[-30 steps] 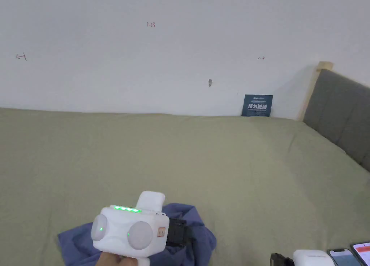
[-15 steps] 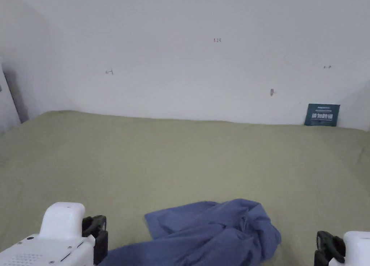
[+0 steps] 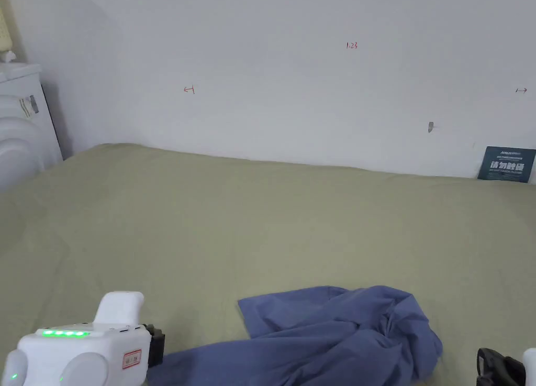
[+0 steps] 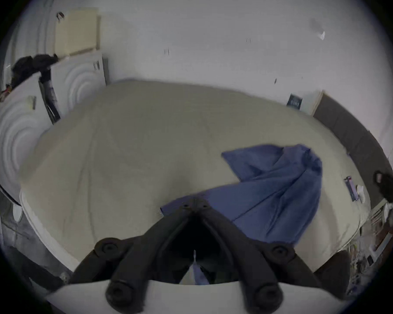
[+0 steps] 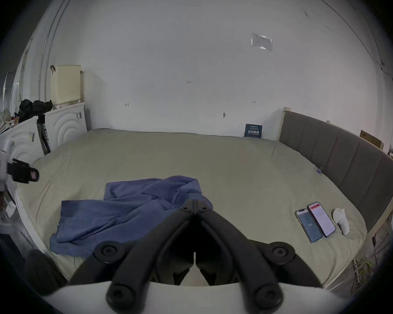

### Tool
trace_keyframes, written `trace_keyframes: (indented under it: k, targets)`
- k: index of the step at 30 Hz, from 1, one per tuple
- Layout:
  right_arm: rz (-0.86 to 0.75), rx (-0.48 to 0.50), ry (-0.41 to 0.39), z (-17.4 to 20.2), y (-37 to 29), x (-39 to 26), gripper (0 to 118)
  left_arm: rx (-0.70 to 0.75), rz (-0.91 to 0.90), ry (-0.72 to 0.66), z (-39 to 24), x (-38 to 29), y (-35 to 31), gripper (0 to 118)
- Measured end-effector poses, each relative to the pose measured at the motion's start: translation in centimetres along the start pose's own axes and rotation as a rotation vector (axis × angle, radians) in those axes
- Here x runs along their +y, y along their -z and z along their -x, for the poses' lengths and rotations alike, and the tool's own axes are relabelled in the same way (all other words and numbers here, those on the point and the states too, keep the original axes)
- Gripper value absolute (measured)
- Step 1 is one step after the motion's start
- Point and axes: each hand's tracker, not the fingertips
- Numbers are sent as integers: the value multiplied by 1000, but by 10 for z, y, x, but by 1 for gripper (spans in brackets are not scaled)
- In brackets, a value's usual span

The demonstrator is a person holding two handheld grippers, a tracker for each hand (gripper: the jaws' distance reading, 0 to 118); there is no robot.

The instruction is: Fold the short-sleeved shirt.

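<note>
A crumpled blue short-sleeved shirt [image 3: 335, 340] [image 5: 127, 208] [image 4: 275, 187] lies near the front edge of the olive-green bed [image 3: 261, 219]. My left gripper [image 3: 156, 345] [image 4: 194, 202] hovers just left of the shirt's left end. Its jaws are shut with nothing between them. The right gripper view shows it [image 5: 30, 175] off to the left, apart from the cloth. My right gripper [image 3: 489, 363] [image 5: 194, 202] is at the shirt's right side, a little clear of it. Its jaws are shut and hold nothing.
Two phones [image 5: 314, 222] and a small white object [image 5: 340, 220] lie on the bed to the right. A grey headboard [image 5: 338, 155] bounds the right side. White appliances [image 3: 21, 135] stand to the left, and a blue sign [image 3: 506, 163] leans on the wall.
The head camera has swung left. My left gripper has moved from in front of the shirt to its left end. The right gripper stays low at the right.
</note>
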Motion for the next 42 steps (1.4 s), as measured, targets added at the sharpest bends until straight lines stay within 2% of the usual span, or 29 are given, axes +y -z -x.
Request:
trace_keyframes:
  k: [4,5,7,8,13,14,15,16,17,18,19,21,26,30,31,32,33,34,35,36,37,38,40,41,42]
  targets:
    - [47,-8,-18,-3,13,-7,0,32,130,20,12,7,63,7]
    - [52,-14,-22,-5,15,-9,0,32,142,14,14,8,73,32]
    - [67,-22,-23,-8,20,-12,0,38,185,32,16,9,94,116]
    - [78,-27,-24,-10,23,-14,0,46,184,52,17,6,98,118]
    - [128,-39,-9,-20,37,-25,0,124,266,149,9,-1,126,116]
    - [142,-40,-4,-23,41,-27,0,112,258,137,8,0,124,114]
    - [153,-41,2,-26,45,-28,0,100,256,119,7,2,120,105]
    - [164,-44,8,-29,49,-30,0,62,246,94,8,-1,111,77]
    - [173,-41,18,-33,53,-32,0,46,222,84,6,0,104,58]
    - [184,-38,31,-37,59,-32,0,87,188,127,4,1,98,21]
    - [194,-40,42,-41,64,-32,0,61,182,136,2,1,95,0]
    - [202,-51,53,-51,76,-30,0,14,180,98,2,0,87,0]
    - [235,-63,35,-72,126,-18,0,21,182,138,-1,0,91,0]
    - [314,-4,44,-81,185,-6,0,2,186,87,5,-1,98,0]
    - [323,9,45,-82,197,-6,20,1,186,81,5,-1,99,0]
    - [370,54,44,-81,213,-5,46,-6,187,78,5,0,98,0]
    - [409,78,62,-79,226,-5,62,-5,189,79,4,-1,99,0]
    - [437,100,71,-79,238,-7,62,-4,190,79,4,-2,101,0]
    - [483,99,58,-76,252,-12,107,-7,194,78,3,-2,102,0]
    - [402,70,53,-74,261,-16,116,-10,198,78,4,-2,104,0]
    - [479,62,6,-70,262,-26,107,-10,201,78,3,-3,106,0]
    - [510,44,-26,-66,270,-33,103,-10,199,76,3,-4,106,0]
    - [521,42,-25,-63,282,-47,101,-15,201,67,4,-4,109,0]
    - [533,44,-24,-66,291,-29,97,-17,201,62,4,-4,110,0]
    - [556,54,-22,-66,295,-31,86,-18,200,58,4,-5,110,0]
